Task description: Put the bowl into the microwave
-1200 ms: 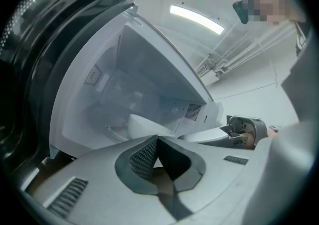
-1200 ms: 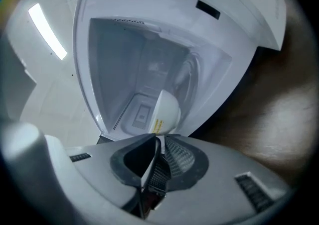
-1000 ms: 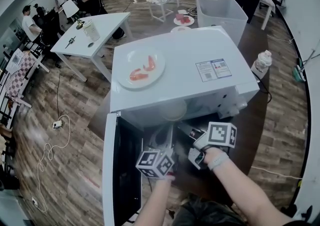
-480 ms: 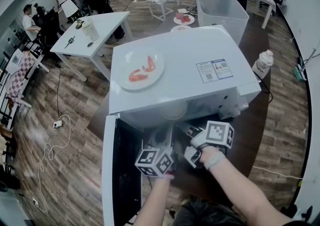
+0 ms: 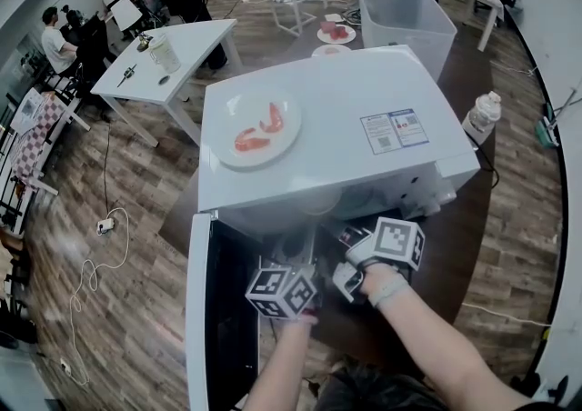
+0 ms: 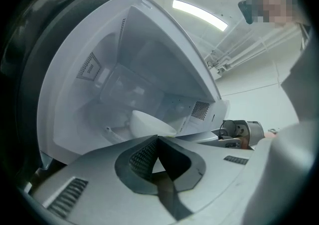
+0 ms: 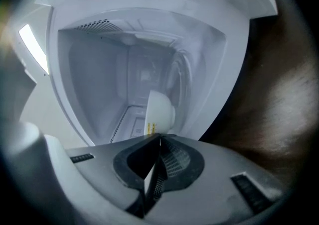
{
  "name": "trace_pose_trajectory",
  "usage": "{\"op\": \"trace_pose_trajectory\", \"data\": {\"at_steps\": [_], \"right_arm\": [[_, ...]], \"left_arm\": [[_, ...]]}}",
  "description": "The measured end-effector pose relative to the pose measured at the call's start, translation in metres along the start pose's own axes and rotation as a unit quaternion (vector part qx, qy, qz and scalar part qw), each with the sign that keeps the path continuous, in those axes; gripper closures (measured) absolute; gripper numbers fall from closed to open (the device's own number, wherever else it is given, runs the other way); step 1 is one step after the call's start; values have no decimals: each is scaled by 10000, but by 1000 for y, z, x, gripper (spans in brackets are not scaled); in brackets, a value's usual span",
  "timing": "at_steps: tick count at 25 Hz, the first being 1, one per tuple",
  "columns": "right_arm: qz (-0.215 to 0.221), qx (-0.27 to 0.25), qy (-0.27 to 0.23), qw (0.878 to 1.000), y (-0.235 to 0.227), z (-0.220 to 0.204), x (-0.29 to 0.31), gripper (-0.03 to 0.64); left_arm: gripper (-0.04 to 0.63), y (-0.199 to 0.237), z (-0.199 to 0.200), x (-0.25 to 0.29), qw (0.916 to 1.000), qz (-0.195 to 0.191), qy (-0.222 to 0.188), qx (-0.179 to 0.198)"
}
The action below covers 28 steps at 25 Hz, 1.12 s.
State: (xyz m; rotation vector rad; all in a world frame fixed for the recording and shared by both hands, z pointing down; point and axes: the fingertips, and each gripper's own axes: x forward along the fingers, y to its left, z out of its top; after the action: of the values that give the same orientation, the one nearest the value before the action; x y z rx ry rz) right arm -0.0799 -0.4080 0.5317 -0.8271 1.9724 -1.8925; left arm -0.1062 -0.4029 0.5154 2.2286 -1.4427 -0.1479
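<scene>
1. Brown wood-look floor (image 5: 136, 309) fills the left edge of the head view. A white desk (image 5: 195, 45) stands in the upper left with a pale cup (image 5: 165, 53) on it.
2. Lower left of centre, the microwave door (image 5: 198, 309) hangs wide open, its white edge running down to the bottom of the frame.
3. The white microwave (image 5: 346, 100) takes up the middle. On the left of its top sits a plate (image 5: 241, 109) with red food pieces (image 5: 247, 138), and a printed label (image 5: 393, 130) is stuck towards the right.
4. The bowl (image 6: 149, 124), white, sits inside the microwave's open cavity, as the right gripper view (image 7: 160, 112) also shows. It lies just beyond the tips of both pairs of jaws, and neither pair holds it.
5. The left gripper (image 6: 157, 139) points into the cavity with its jaws closed tip to tip and nothing clamped between them. Its marker cube (image 5: 282, 293) shows at bottom centre of the head view.
6. The right gripper (image 7: 159, 137) points into the same opening, its jaws also pressed together and empty. Its marker cube (image 5: 398, 243) sits just right of the left one.
7. A clear plastic bin (image 5: 409, 32) stands in the upper right behind the microwave, and a white bottle (image 5: 480, 118) stands at the microwave's right side.
</scene>
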Motion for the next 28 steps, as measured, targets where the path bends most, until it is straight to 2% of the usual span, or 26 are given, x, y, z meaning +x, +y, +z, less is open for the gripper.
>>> {"op": "trace_pose_trajectory", "data": {"at_steps": [11, 18, 28], "right_arm": [[14, 81, -370, 9993, 0, 15, 6, 612], [-70, -238, -651, 9976, 2, 25, 7, 612], [-90, -201, -926, 9955, 1, 36, 9, 612]], "left_arm": [[595, 6, 4, 3, 9999, 99, -37, -65], [595, 11, 6, 2, 9997, 157, -40, -156], [595, 12, 2, -1, 9996, 129, -10, -262]]}}
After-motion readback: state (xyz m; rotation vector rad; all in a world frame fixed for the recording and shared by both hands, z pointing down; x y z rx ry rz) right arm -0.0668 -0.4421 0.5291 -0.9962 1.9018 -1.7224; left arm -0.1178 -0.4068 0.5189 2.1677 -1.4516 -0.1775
